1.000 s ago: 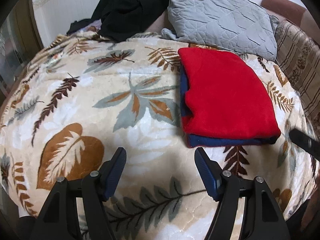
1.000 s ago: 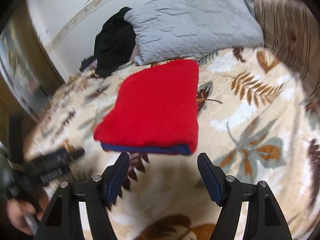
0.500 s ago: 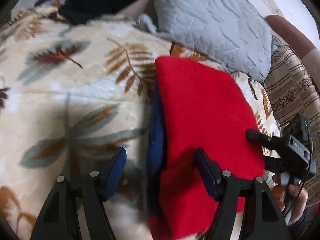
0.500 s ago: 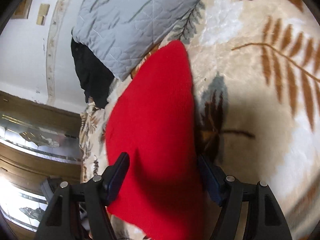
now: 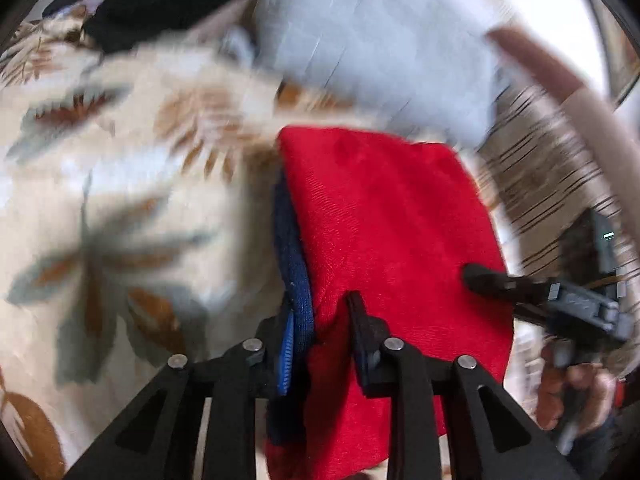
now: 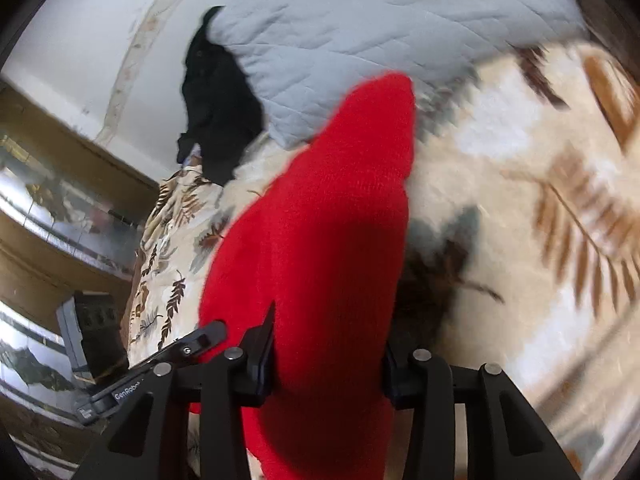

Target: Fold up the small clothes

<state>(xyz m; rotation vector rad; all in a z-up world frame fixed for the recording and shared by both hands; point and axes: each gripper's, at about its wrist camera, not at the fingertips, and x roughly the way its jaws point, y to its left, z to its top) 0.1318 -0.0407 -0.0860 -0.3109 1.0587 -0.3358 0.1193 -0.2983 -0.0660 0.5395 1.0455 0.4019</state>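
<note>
A folded red garment (image 5: 392, 216) lies on the leaf-patterned blanket (image 5: 132, 184) near the grey pillow (image 5: 376, 44). Both jaws are closing on its near edge, the left gripper (image 5: 320, 336) at the blue-trimmed corner, the right gripper (image 6: 328, 356) alongside. This looks like the grasping step; next likely calls for lifting both corners together.

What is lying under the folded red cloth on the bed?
Under the red cloth a dark blue layer shows along its left edge, resting on the leaf-patterned blanket. How far the blue reaches beneath, or anything else there, is covered.
</note>
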